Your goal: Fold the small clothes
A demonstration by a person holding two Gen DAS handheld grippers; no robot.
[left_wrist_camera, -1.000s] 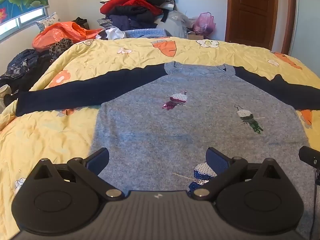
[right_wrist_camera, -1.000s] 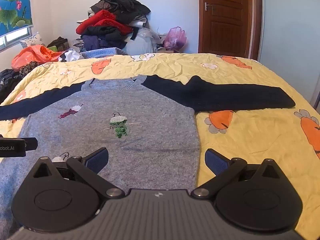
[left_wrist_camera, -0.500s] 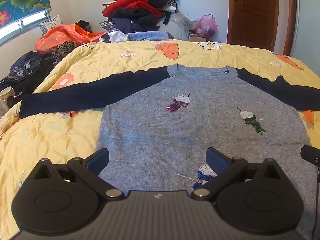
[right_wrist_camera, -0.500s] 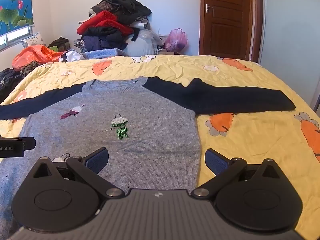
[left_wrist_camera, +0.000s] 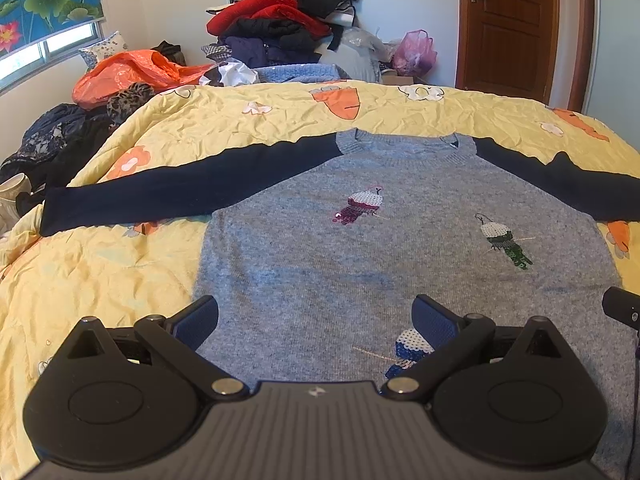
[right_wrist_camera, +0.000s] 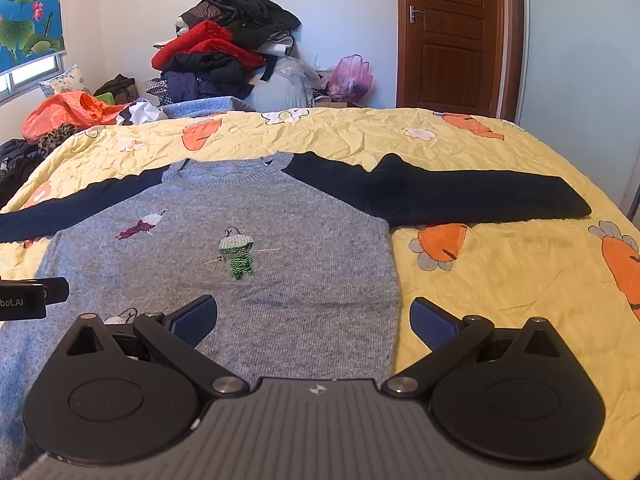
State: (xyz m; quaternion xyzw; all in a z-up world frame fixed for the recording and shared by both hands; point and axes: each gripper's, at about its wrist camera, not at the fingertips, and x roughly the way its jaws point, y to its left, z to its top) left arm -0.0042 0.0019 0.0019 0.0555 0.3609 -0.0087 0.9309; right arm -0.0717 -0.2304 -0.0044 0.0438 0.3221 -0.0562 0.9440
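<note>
Bedroom, bed with yellow quilt (left_wrist_camera: 100, 280). Left claw (left_wrist_camera: 316, 316) spread wide, empty, above the hem of the grey sweater (left_wrist_camera: 360, 264); right claw (right_wrist_camera: 314, 318) likewise wide and empty, straddling its side edge. Sweater lies flat, navy sleeves (right_wrist_camera: 460, 196) outstretched. Risk: pinching quilt along with knit, dragging wrinkles. Bare quilt right of the sweater; clothes pile (right_wrist_camera: 224, 52) well beyond.

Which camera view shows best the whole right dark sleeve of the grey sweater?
The right wrist view: the right sleeve lies fully visible there, flat on the yellow quilt, down to its cuff. The left wrist view shows the sleeve only partly; the picture's edge cuts it off.
</note>
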